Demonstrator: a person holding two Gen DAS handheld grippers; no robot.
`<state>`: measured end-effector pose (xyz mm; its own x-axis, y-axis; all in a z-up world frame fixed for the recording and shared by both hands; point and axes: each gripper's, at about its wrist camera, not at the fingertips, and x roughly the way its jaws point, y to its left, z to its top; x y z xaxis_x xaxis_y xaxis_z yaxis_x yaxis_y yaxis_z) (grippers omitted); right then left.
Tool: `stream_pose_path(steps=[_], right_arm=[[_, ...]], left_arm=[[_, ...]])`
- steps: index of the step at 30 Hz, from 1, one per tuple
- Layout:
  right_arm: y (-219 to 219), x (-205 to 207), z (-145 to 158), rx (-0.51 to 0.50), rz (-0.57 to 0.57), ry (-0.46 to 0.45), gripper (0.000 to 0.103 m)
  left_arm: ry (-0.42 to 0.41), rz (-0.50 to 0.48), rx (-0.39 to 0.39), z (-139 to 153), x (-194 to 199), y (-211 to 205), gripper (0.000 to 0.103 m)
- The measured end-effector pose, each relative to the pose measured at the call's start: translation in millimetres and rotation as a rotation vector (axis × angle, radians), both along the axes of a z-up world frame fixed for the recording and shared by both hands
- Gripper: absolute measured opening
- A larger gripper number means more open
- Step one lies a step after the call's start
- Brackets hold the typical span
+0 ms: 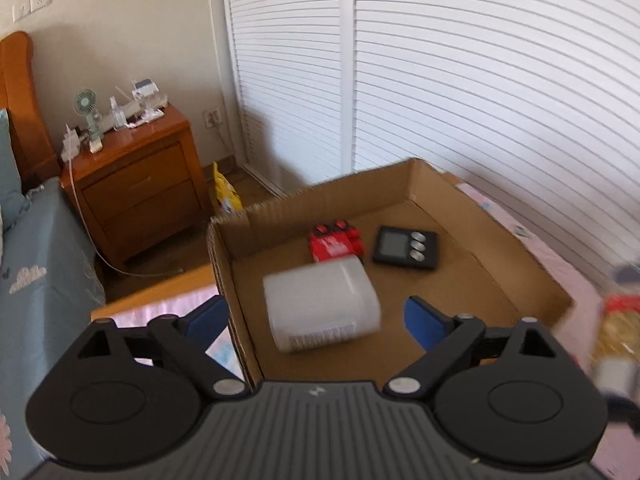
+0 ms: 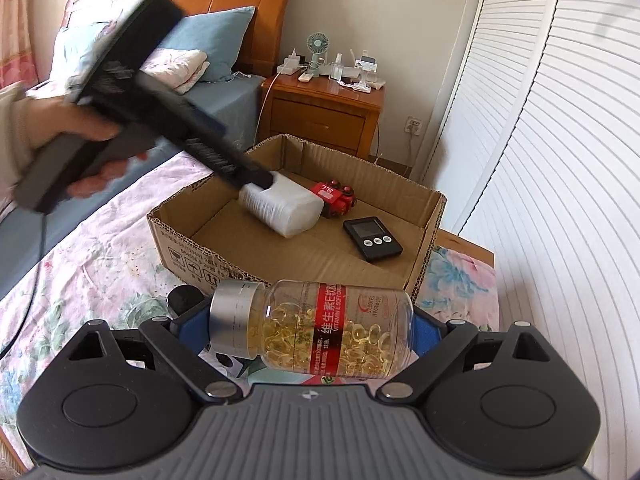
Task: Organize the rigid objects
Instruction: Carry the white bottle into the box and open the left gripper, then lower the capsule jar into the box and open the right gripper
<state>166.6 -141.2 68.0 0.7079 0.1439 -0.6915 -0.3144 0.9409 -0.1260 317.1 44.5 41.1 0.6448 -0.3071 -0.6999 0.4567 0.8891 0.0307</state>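
Black tongs (image 2: 310, 330) — blue pads (image 1: 422, 320)

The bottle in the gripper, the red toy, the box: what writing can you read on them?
"VITAMIN E SOFT CAPS", cut off, beside Chinese characters: red band of the capsule bottle.
"7S", seen upside down: red toy car.
Cardboard box side print, white bottle label, timer buttons: too small or blurred.

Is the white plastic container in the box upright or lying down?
Lying down: the white plastic container rests on its side on the cardboard box floor.
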Motion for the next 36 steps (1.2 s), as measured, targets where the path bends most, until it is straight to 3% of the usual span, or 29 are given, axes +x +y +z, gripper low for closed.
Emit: stream_pose_path(steps=[6,16,20,25,27,36], right_arm=[[1.3,9.3,8.3,0.017,-0.024,-0.007,0.097],[4.1,45.2,12.8,0.055,-0.121,0.022,0.097],[7.4,66.5,12.4,0.058,-0.151,0.034,0.097],[8.3,88.2,7.7,0.064,-0.199,0.051,0.098],[6.0,87.7,8.3,0.085,-0.215,0.038,0.103],[1.7,65.0,13.0,0.061,-0.294,0.032,0.103]], left_arm=[[0.048,-0.012,0.0,10.5,-52.3,5.3,0.101],[0.037,0.084,-0.05,5.3,-113.7,27.3,0.101],[0.053,0.092,-0.089,1.6,-124.3,38.2,0.101],[0.037,0.113,-0.065,-3.3,-130.1,44.9,0.101],[0.041,0.112,-0.057,-5.3,-130.9,47.4,0.101],[0.047,0.107,-0.058,-10.1,-135.3,48.7,0.101]])
